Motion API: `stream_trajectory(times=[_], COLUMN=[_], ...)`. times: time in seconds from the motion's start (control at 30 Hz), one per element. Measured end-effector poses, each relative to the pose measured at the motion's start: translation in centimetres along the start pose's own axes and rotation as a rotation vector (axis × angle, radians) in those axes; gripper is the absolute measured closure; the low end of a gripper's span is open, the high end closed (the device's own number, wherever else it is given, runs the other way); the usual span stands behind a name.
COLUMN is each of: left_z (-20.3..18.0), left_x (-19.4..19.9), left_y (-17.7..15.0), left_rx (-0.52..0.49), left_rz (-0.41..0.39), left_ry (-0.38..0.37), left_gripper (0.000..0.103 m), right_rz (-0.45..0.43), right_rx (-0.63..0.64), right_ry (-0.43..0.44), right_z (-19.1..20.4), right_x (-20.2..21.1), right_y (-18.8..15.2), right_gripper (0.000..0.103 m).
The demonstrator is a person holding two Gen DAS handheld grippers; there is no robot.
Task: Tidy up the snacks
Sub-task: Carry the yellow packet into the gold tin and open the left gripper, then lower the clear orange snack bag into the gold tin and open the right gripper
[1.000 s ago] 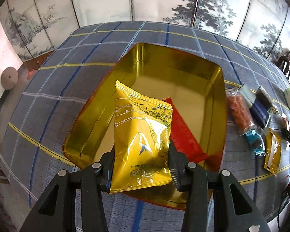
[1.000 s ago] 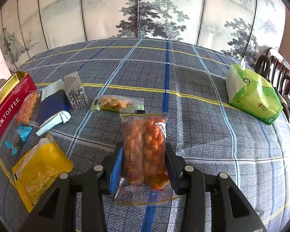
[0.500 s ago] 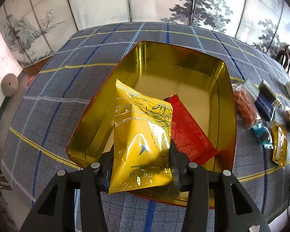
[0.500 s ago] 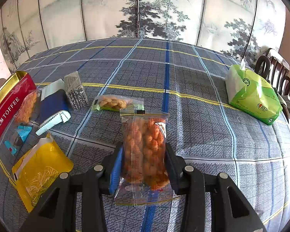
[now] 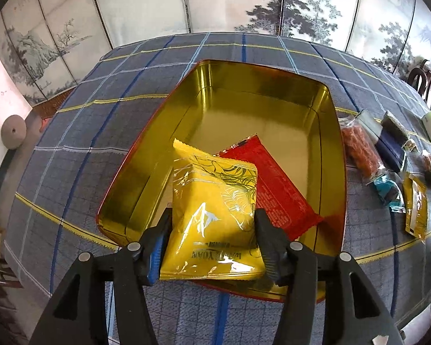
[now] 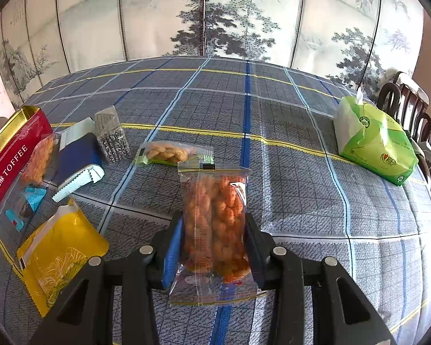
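Snacks lie scattered over the plaid-clothed bench (image 6: 273, 120), and the gold-lined toffee tin (image 5: 327, 132) is the landmark among them. Largest after the tin, a green tissue pack (image 6: 373, 143) sits far to its right, near the bench's edge. Inside the tin a red packet (image 5: 275, 189) lies flat on the floor. Above the tin's near rim, the left claw (image 5: 212, 238) has just been opening; a yellow packet (image 5: 212, 215) stands between its jaws, which are still touching its sides. Right of the tin, the right claw (image 6: 214, 244) is clamped, part closed, on a clear bag of orange twists (image 6: 215, 218). Just beside the tin lie a second yellow packet (image 6: 57, 250), a navy pouch (image 6: 77, 158), a small twist bag (image 6: 169, 153) and a blue candy (image 6: 33, 198).
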State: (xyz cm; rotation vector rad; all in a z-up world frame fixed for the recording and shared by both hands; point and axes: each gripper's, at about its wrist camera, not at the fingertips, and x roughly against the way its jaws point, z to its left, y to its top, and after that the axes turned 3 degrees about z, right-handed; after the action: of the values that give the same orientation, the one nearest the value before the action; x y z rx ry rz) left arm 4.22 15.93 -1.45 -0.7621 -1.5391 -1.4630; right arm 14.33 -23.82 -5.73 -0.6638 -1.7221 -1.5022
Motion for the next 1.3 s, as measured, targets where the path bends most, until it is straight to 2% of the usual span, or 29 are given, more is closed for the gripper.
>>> stream_trajectory(times=[0.1, 0.23, 0.47, 0.7, 0.93, 1.1, 1.3], left_z=[0.0, -0.1, 0.2, 0.8, 1.6, 2.5, 4.1], left_x=[0.4, 1.1, 2.3, 3.5, 4.4, 4.9, 5.3], left_y=[-0.1, -0.2, -0.3, -0.7, -0.8, -0.9, -1.5], left_rx=[0.001, 0.001, 0.026, 0.042, 0.066, 0.095, 0.124], left_rz=[-0.008, -0.022, -0.044, -0.07, -0.099, -0.115, -0.121], left_ry=[-0.002, -0.002, -0.015, -0.012, -0.026, -0.023, -0.013], left_gripper=[0.043, 0.041, 0.029, 0.025, 0.022, 0.018, 0.017], right_rz=[0.001, 0.006, 0.026, 0.037, -0.021, -0.048, -0.048], right_rx=[-0.007, -0.019, -0.044, -0.067, -0.098, -0.074, -0.005], right_ry=[-0.007, -0.018, -0.049, -0.083, -0.097, -0.039, 0.092], right_z=[0.0, 0.2, 0.3, 0.8, 2.1, 5.0, 11.3], right_x=[-0.1, -0.2, -0.4, -0.2, 2.6, 4.5, 5.9], right_y=[0.1, 0.1, 0.5, 0.7, 1.6, 2.8, 4.0], right_gripper=[0.062, 0.062, 0.063, 0.063, 0.063, 0.063, 0.063])
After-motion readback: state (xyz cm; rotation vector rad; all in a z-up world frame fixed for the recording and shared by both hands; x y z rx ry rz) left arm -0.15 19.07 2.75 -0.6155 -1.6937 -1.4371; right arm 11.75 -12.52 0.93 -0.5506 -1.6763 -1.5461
